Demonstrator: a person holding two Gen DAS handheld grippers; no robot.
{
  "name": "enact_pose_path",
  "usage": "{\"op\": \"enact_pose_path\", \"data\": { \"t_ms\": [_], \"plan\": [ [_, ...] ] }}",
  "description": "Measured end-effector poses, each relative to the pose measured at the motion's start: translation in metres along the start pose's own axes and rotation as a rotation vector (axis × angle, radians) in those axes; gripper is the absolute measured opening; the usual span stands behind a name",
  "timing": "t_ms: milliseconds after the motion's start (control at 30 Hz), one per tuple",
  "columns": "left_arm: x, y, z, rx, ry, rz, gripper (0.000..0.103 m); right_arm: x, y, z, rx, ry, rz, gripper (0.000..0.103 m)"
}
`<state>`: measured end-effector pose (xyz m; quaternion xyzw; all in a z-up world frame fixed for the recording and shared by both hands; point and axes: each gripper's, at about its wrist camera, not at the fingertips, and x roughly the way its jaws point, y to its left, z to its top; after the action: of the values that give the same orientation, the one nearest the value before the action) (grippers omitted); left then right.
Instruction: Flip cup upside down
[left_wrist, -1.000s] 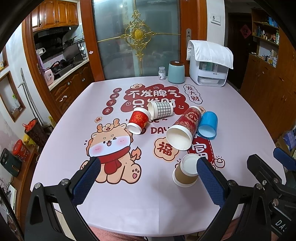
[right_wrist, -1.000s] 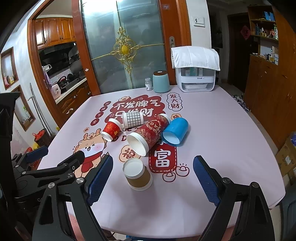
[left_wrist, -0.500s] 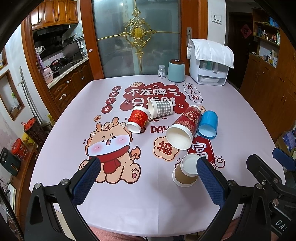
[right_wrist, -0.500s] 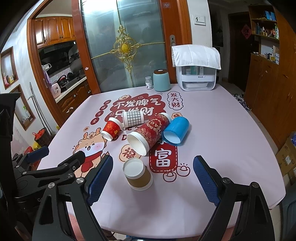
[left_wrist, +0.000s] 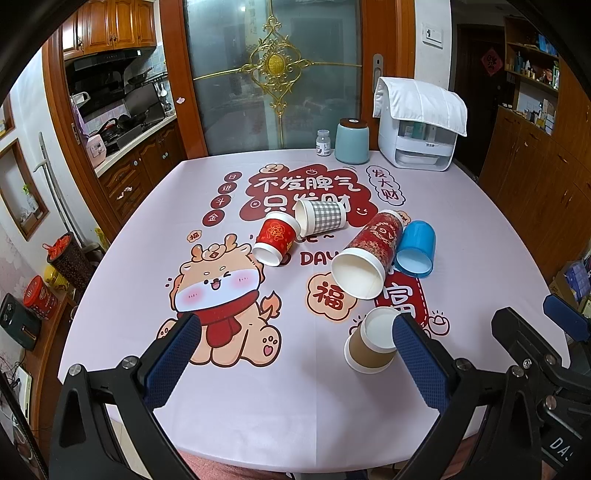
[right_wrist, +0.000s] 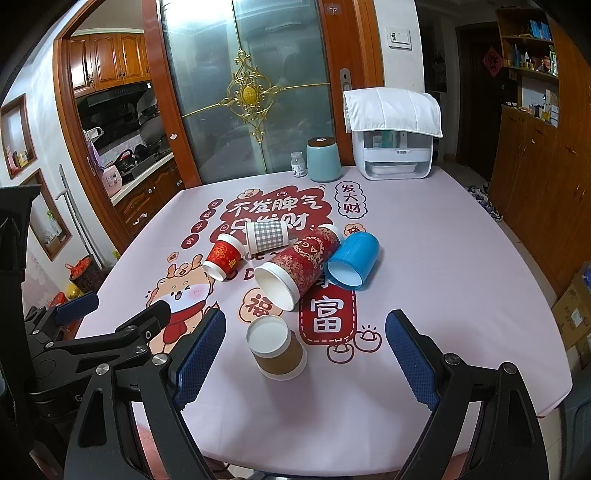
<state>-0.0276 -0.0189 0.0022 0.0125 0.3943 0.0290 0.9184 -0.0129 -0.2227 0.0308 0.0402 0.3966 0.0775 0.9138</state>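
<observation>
Approach step: both hand-held grippers, left (left_wrist: 295, 354) and right (right_wrist: 306, 350), wide and empty; next, right closes on brown cup (right_wrist: 279, 350).

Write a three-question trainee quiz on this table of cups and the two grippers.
1. True or false: the brown paper cup lies on its side.
2. How many cups lie on the pink printed tablecloth?
3. Which cup touches the tall red patterned paper cup? A: blue plastic cup; B: light-blue lidded canister.

Key: 1 false, it stands upside down; 2 five; 3 A. Both the left gripper and right gripper have jaws open, empty.
</observation>
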Motion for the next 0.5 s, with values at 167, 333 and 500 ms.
{"op": "enact_pose_path", "data": {
  "t_ms": [167,333,500],
  "plan": [
    [0.0,0.0,0.0004,0.0,0.0,0.001,0.102,0.0002,0.0002,-0.0001,0.002,0.002,0.002,0.09],
    [-0.0003,0.0,0.0003,0.0,0.001,0.001,0.102,0.0011,0.001,0.0,0.001,0.002,0.001,0.09],
    [-0.0004,0.0,0.0008,-0.001,0.001,0.0,0.102,0.0014,0.0017,-0.0006,0.003,0.004,0.003,0.09]
  ]
}}
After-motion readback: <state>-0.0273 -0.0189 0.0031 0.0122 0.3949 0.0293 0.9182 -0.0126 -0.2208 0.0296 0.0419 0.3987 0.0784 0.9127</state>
